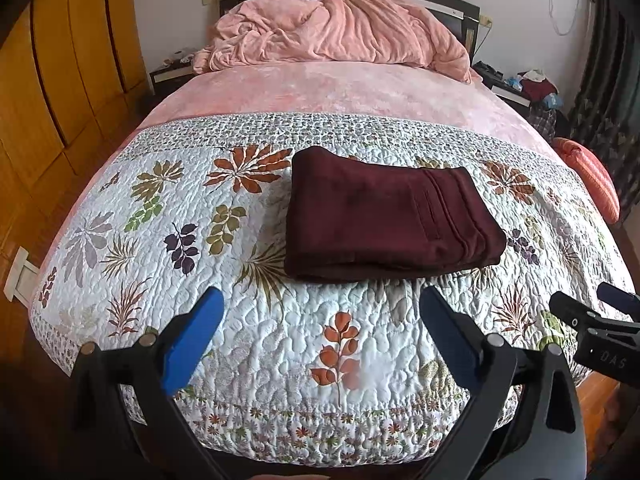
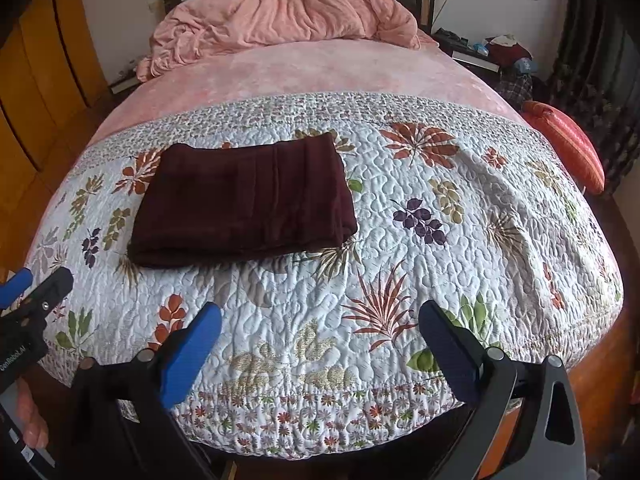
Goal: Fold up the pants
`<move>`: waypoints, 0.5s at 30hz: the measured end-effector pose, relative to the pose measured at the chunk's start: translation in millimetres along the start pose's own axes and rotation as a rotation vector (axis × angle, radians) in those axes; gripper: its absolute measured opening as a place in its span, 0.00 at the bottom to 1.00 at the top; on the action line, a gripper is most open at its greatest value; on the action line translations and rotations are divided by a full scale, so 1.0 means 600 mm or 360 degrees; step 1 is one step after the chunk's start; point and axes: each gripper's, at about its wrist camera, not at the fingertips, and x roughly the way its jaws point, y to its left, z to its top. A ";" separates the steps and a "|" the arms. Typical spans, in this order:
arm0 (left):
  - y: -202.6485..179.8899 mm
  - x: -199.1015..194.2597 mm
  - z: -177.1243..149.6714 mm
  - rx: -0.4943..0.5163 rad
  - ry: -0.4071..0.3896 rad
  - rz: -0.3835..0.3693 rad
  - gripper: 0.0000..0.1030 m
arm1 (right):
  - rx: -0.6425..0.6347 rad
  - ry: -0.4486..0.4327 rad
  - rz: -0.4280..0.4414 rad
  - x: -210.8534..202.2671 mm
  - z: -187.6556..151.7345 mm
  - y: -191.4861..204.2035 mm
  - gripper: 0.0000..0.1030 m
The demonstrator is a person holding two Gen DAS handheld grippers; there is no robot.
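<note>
Item: maroon pants, lying folded in a compact rectangle on the floral quilt, mid-bed. I am holding my left gripper and right gripper wide apart, gripping nothing, both hovering near the quilt's front edge, clear of the pants.

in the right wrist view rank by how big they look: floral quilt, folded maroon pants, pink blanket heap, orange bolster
1. floral quilt, by far the largest
2. folded maroon pants and pink blanket heap: look similar; the heap is farther off, so unranked
3. orange bolster, smallest
</note>
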 end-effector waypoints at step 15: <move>0.007 0.023 0.001 0.0007 0.0046 0.0026 0.95 | -0.0021 0.0043 0.0002 0.021 0.003 0.003 0.96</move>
